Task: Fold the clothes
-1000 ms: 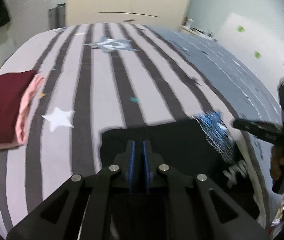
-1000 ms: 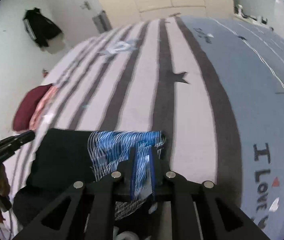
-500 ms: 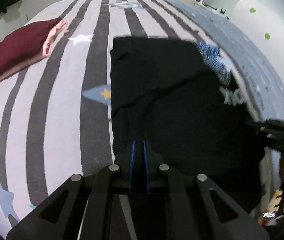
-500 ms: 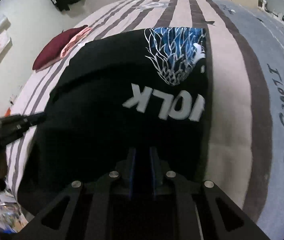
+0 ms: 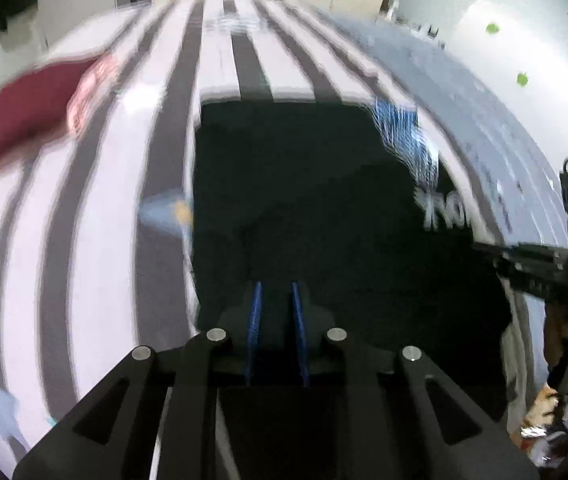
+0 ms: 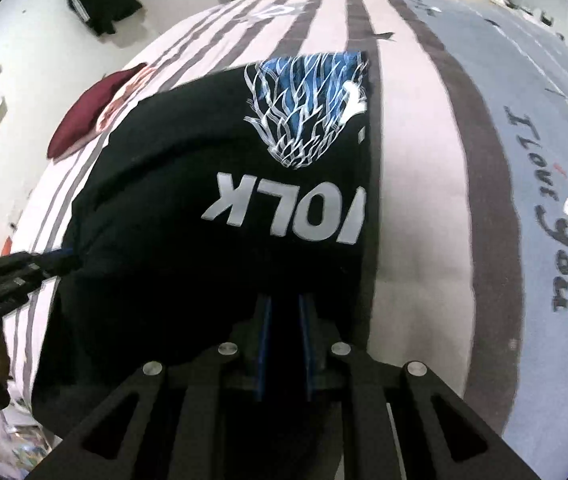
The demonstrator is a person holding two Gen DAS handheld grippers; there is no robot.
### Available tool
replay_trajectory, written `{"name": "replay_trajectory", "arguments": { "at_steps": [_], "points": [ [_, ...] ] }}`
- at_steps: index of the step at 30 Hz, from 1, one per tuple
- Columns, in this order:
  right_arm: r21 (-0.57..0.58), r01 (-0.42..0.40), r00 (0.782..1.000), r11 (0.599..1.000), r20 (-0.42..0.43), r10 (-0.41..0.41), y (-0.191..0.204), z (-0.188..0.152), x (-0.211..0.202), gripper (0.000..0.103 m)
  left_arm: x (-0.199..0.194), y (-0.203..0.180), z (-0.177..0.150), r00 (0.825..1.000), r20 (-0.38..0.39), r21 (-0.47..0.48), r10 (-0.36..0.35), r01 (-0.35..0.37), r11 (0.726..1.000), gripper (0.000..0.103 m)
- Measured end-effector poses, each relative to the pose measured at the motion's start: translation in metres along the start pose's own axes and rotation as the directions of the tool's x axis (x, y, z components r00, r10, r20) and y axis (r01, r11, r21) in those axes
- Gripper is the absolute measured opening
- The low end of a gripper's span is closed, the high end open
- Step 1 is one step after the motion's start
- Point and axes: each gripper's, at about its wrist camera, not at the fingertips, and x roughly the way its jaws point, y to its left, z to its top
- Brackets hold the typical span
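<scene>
**Black T-shirt stretched over striped bed**

A black T-shirt (image 6: 188, 208) with a blue-and-white print and grey lettering is held by its near edge over a striped bed (image 6: 416, 184). The left tongs (image 5: 276, 300) and right tongs (image 6: 284, 312) are each clamped narrowly on dark cloth. A folded maroon garment (image 5: 24, 120) is seen well beyond the left tongs, to their left

Left wrist view is smeared with motion blur, the bed (image 5: 84, 208) stripes streaking ahead of the jaws. Right wrist view is sharper; lettering on the black shirt (image 6: 212, 152) reads crisply. Even, soft indoor light, no glare. Fisheye bends everything, with dark vignetted corners.
</scene>
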Motion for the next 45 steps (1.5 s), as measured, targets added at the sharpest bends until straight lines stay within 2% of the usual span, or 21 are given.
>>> {"name": "replay_trajectory", "arguments": {
  "at_steps": [3, 8, 10, 12, 14, 16, 17, 19, 21, 23, 25, 26, 27, 30, 31, 34, 38, 41, 45],
  "points": [
    [-0.009, 0.024, 0.997, 1.0, 0.069, -0.024, 0.001, 0.017, -0.013, 0.014, 0.014, 0.011, 0.029, 0.999, 0.035, 0.014, 0.015, -0.016, 1.0, 0.013],
    [0.038, 0.049, 0.984, 0.998, 0.169, -0.055, -0.006, 0.068, 0.001, 0.025, 0.051, 0.022, 0.066, 0.993, 0.106, 0.043, 0.053, -0.057, 0.997, 0.013],
    [0.041, 0.053, 0.977, 0.998, 0.202, -0.06, -0.006, 0.089, 0.013, 0.027, 0.075, 0.026, 0.072, 0.991, 0.094, 0.051, 0.096, -0.101, 0.994, 0.019],
    [0.036, 0.052, 0.973, 0.998, 0.224, -0.059, -0.005, 0.11, 0.028, 0.029, 0.099, 0.033, 0.073, 0.994, 0.049, 0.034, 0.093, -0.094, 0.995, 0.02],
    [0.016, 0.102, 0.974, 0.995, 0.204, -0.103, -0.006, 0.119, 0.053, 0.032, 0.098, 0.033, 0.075, 0.994, 0.048, 0.013, 0.094, -0.095, 0.995, 0.021],
    [0.038, 0.097, 0.977, 0.995, 0.185, -0.102, -0.016, 0.119, 0.064, 0.029, 0.091, 0.031, 0.08, 0.993, 0.058, 0.003, 0.1, -0.1, 0.995, 0.02],
    [0.049, 0.096, 0.979, 0.994, 0.178, -0.103, -0.02, 0.119, 0.068, 0.029, 0.083, 0.032, 0.086, 0.992, 0.086, -0.008, 0.09, -0.09, 0.996, 0.02],
    [0.072, 0.097, 0.975, 0.993, 0.194, -0.109, -0.019, 0.124, 0.06, 0.029, 0.069, 0.033, 0.097, 0.987, 0.143, -0.029, 0.071, -0.067, 0.997, 0.02],
    [0.063, 0.081, 0.963, 0.995, 0.254, -0.095, -0.012, 0.13, 0.046, 0.032, 0.071, 0.034, 0.11, 0.984, 0.163, -0.025, 0.068, -0.064, 0.998, 0.02],
    [0.035, 0.073, 0.955, 0.997, 0.284, -0.08, -0.004, 0.138, 0.043, 0.032, 0.091, 0.037, 0.117, 0.987, 0.133, 0.001, 0.09, -0.091, 0.996, 0.02],
    [0.016, 0.088, 0.958, 0.996, 0.271, -0.089, 0.0, 0.149, 0.055, 0.032, 0.114, 0.042, 0.12, 0.988, 0.096, 0.033, 0.118, -0.121, 0.992, 0.021],
    [0.009, 0.098, 0.961, 0.995, 0.26, -0.097, 0.001, 0.153, 0.062, 0.032, 0.124, 0.045, 0.116, 0.988, 0.091, 0.05, 0.125, -0.13, 0.99, 0.025],
    [0.002, 0.114, 0.964, 0.994, 0.241, -0.111, -0.002, 0.156, 0.073, 0.032, 0.13, 0.047, 0.115, 0.988, 0.087, 0.057, 0.127, -0.132, 0.99, 0.03],
    [0.018, 0.123, 0.972, 0.992, 0.198, -0.124, -0.013, 0.157, 0.097, 0.03, 0.134, 0.052, 0.119, 0.992, 0.073, 0.031, 0.105, -0.107, 0.994, 0.032],
    [0.018, 0.123, 0.971, 0.992, 0.206, -0.124, -0.014, 0.157, 0.097, 0.03, 0.134, 0.053, 0.119, 0.993, 0.07, 0.026, 0.098, -0.1, 0.995, 0.032],
    [0.031, 0.111, 0.971, 0.993, 0.209, -0.116, -0.016, 0.159, 0.095, 0.03, 0.123, 0.055, 0.12, 0.994, 0.064, 0.009, 0.091, -0.092, 0.996, 0.033],
    [0.02, 0.08, 0.971, 0.997, 0.226, -0.082, -0.013, 0.145, 0.069, 0.032, 0.073, 0.05, 0.109, 0.986, 0.135, -0.032, 0.095, -0.092, 0.995, 0.033],
    [0.004, 0.054, 0.969, 0.999, 0.243, -0.054, -0.011, 0.131, 0.045, 0.032, 0.028, 0.034, 0.078, 0.982, 0.175, -0.037, 0.071, -0.066, 0.997, 0.033],
    [-0.044, 0.014, 0.97, 0.999, 0.242, -0.003, -0.003, 0.102, 0.013, 0.032, -0.001, 0.007, 0.026, 0.987, 0.147, 0.002, 0.066, -0.067, 0.998, 0.033]
  ]
}}
